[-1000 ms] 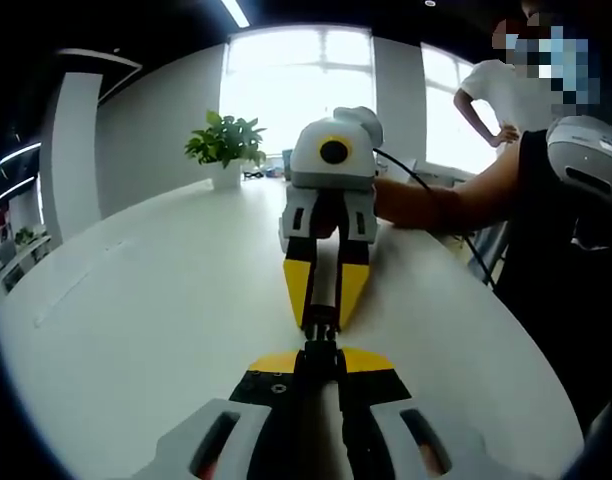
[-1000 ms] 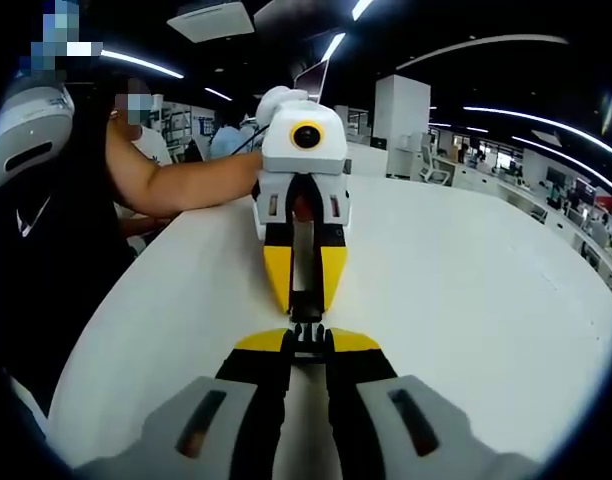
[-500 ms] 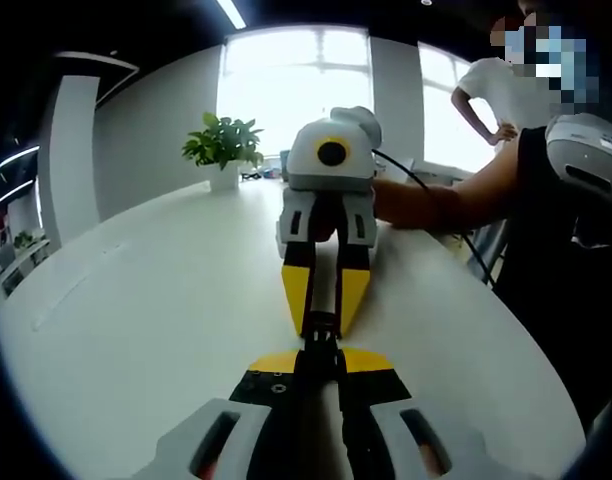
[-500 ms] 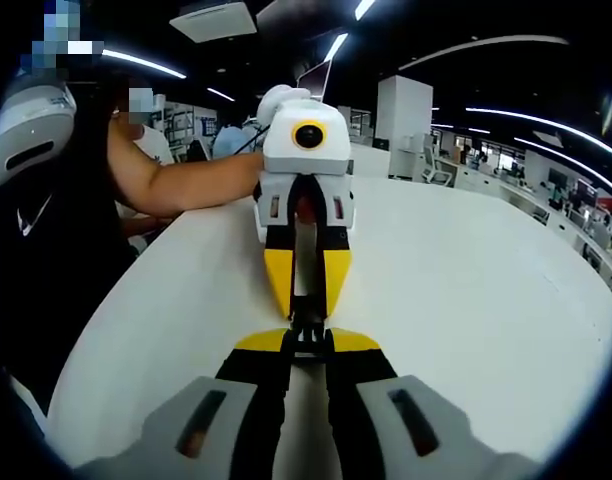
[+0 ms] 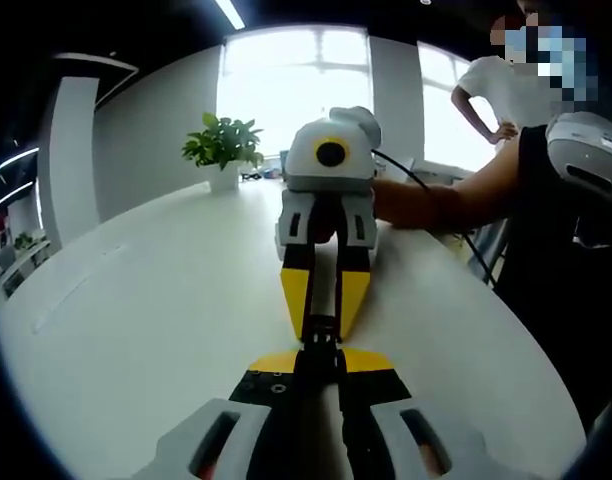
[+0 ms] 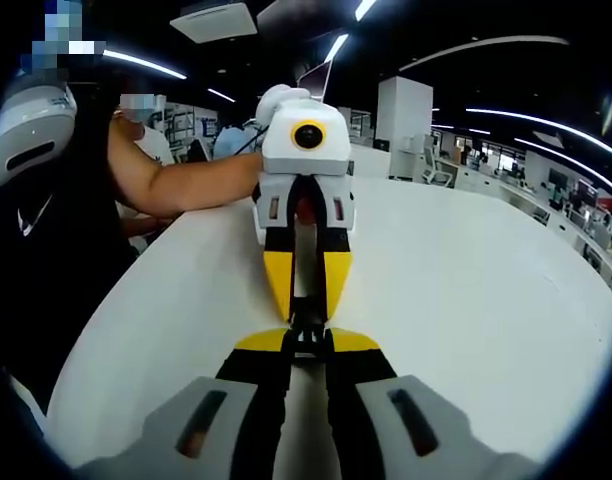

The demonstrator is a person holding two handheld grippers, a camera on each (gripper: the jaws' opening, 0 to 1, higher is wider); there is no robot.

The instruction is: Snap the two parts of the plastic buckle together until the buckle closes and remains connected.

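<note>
Buckle (image 5: 321, 335) sits pinched between the two grippers, just above the white table (image 5: 136, 320), its black halves meeting nose to nose where the yellow jaw tips face each other. In the left gripper view, the left gripper (image 5: 321, 352) comes up from below, jaws narrow and clamped on its half; the right gripper (image 5: 324, 318) reaches in from beyond the buckle, yellow jaws also drawn in tight on the other half. The right gripper view shows the same meeting mirrored: right gripper (image 6: 306, 345) below, left gripper (image 6: 306, 312) beyond the buckle, buckle (image 6: 306, 328) between them.

Whether the latch has caught is too small to tell; the halves look touching, perhaps partly seated.

To finish well, I judge the push should run straight along the line joining the two grippers, both kept level so the prongs enter square and not cocked. Firm grip matters, since a half could twist in the jaws. Press until the halves seat, then a light pull apart would prove the hold. Keeping low over the table holds the buckle in sight. A potted plant (image 5: 226, 145) stands well beyond the buckle.
</note>
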